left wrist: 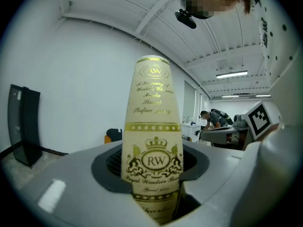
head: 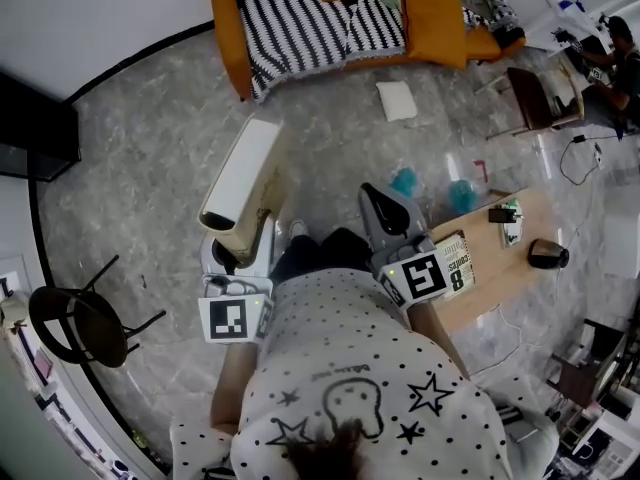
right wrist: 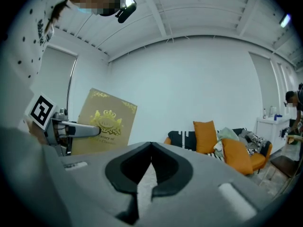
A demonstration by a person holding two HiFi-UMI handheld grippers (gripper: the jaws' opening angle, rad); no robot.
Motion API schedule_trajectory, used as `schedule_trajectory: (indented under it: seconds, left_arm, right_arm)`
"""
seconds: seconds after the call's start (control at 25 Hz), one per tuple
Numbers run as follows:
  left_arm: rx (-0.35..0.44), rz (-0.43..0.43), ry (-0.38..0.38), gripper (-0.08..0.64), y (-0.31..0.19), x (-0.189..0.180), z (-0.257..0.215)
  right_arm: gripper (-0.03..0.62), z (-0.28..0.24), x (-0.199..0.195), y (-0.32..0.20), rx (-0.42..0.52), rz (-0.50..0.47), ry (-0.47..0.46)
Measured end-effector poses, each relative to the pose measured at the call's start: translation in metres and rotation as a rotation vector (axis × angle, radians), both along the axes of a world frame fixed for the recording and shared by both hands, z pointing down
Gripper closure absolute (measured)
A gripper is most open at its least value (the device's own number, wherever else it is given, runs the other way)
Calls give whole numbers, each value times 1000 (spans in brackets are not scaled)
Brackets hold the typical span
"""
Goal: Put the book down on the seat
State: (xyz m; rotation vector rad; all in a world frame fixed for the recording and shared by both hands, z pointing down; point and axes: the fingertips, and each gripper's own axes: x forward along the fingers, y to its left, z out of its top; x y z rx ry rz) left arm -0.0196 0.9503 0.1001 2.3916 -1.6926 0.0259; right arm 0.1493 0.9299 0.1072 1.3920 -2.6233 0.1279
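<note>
A cream book (head: 243, 173) with gold lettering and a crowned RW crest stands upright in my left gripper (head: 240, 240), which is shut on its lower edge. In the left gripper view the book's spine (left wrist: 152, 126) rises between the jaws of the left gripper (left wrist: 154, 176). The right gripper view shows the book's gold cover (right wrist: 105, 122) at the left with a left gripper finger (right wrist: 78, 130) across it. My right gripper (head: 385, 206) is shut and holds nothing; in its own view the right gripper (right wrist: 150, 148) has its jaw tips touching. The seat, an orange sofa (head: 225, 28) with striped cushions, lies far ahead, and the same sofa (right wrist: 258, 162) shows at the right.
A wooden table (head: 515, 273) at the right carries a magazine (head: 455, 263), a small box and a dark mouse. A black chair (head: 80, 323) stands at the left. A white sheet (head: 397, 100) lies on the marbled floor before the sofa. A person works at a desk at far right.
</note>
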Motion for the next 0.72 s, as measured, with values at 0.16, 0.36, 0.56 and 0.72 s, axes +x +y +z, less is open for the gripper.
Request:
schedule_trajectory:
  seconds: [0.16, 0.36, 0.56, 0.72]
  left_arm:
    - [-17, -9, 1, 327, -20, -2, 6]
    - [-30, -17, 11, 327, -29, 4, 7]
    - [-25, -35, 16, 327, -31, 1, 6]
    - [-36, -69, 31, 327, -40, 2, 6]
  right_arm:
    - [589, 3, 6, -23, -8, 16, -2]
    - [589, 7, 18, -33, -29, 35, 3]
    - [589, 10, 15, -34, -34, 30, -2]
    - [589, 16, 13, -40, -63, -4, 6]
